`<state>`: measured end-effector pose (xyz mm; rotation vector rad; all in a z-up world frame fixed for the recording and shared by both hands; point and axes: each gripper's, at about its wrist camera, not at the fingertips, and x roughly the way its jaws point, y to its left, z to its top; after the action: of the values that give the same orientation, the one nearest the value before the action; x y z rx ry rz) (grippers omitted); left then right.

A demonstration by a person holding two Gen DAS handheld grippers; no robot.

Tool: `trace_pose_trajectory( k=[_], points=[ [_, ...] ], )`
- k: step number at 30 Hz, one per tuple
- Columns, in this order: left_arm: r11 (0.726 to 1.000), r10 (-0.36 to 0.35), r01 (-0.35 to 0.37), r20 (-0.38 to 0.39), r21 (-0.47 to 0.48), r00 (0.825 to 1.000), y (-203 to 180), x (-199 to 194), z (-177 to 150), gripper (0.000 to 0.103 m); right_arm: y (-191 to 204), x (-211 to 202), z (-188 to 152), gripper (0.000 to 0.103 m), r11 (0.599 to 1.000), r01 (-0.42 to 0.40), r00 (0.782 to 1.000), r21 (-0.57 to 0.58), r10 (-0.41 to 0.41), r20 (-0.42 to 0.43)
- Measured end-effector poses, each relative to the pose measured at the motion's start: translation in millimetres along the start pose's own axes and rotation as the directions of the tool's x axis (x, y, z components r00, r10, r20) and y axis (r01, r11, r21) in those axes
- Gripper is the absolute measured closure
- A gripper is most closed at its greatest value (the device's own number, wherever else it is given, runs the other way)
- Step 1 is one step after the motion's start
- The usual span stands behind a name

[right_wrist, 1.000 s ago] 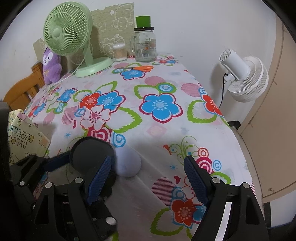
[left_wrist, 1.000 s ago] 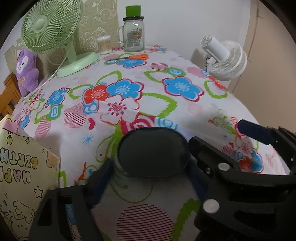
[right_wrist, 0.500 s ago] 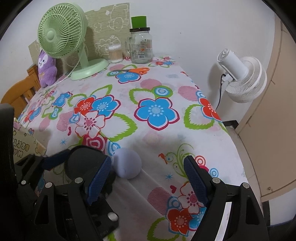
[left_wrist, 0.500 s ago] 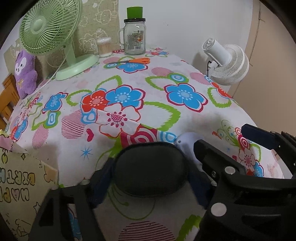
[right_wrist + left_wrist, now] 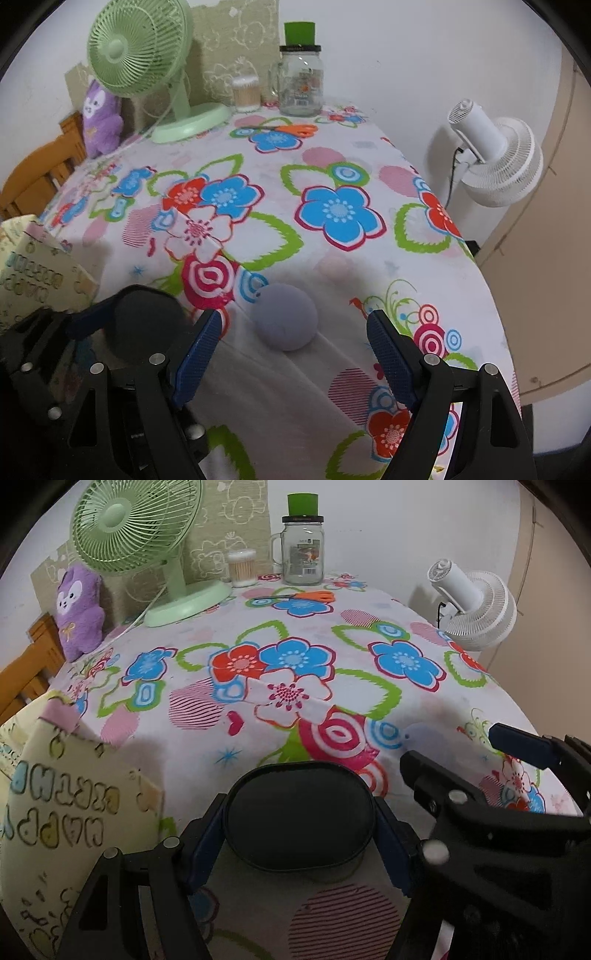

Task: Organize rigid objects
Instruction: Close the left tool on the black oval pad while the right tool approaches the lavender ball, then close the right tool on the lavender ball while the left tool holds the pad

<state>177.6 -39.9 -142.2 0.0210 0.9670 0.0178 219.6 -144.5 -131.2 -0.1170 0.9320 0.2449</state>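
My left gripper (image 5: pixel 299 843) is shut on a black oval case (image 5: pixel 298 818) and holds it just above the flowered tablecloth (image 5: pixel 295 672); the case also shows at the left of the right wrist view (image 5: pixel 146 321). My right gripper (image 5: pixel 291 350) is open, with its blue pads either side of a pale lavender ball (image 5: pixel 284 316) that lies on the cloth just ahead of the fingertips. The ball is partly hidden behind the right gripper in the left wrist view (image 5: pixel 432 740).
A yellow birthday gift bag (image 5: pixel 55 812) stands at the near left. At the back are a green desk fan (image 5: pixel 147 546), a glass jar with a green lid (image 5: pixel 302 550), a cotton swab tub (image 5: pixel 242 568), orange scissors (image 5: pixel 303 596) and a purple plush (image 5: pixel 77 609). A white fan (image 5: pixel 495 155) stands beyond the right edge.
My left gripper with the black case has drawn back toward the near edge, and the gift bag looms larger at left. My right gripper has closed in on the lavender ball.
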Motion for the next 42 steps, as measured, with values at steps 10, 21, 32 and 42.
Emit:
trace_pose_trajectory(
  k=[10,21,32,42],
  points=[
    [1.000,0.002,-0.002,-0.001,0.021,1.000,-1.2,-0.7,-1.0,0.027,2.1,18.1,1.1,0.039,0.999,-0.026,0.998,0.021,0.028,-0.060],
    [0.999,-0.007,0.007,-0.005,0.038,1.000,-2.7,-1.0,0.8,0.027,8.1,13.2,1.2,0.061,1.000,0.000,1.000,-0.022,-0.001,-0.029],
    [0.998,-0.021,0.019,0.026,0.056,0.999,-9.1,-21.6,-3.2,0.027,7.0,-12.3,-4.5,0.061,1.000,0.007,1.000,-0.009,-0.007,0.000],
    [0.998,-0.031,0.028,0.058,0.056,0.998,-7.8,-48.2,-6.7,0.027,11.8,-41.3,-8.1,0.061,1.000,-0.002,0.999,-0.005,0.002,0.038]
  ],
)
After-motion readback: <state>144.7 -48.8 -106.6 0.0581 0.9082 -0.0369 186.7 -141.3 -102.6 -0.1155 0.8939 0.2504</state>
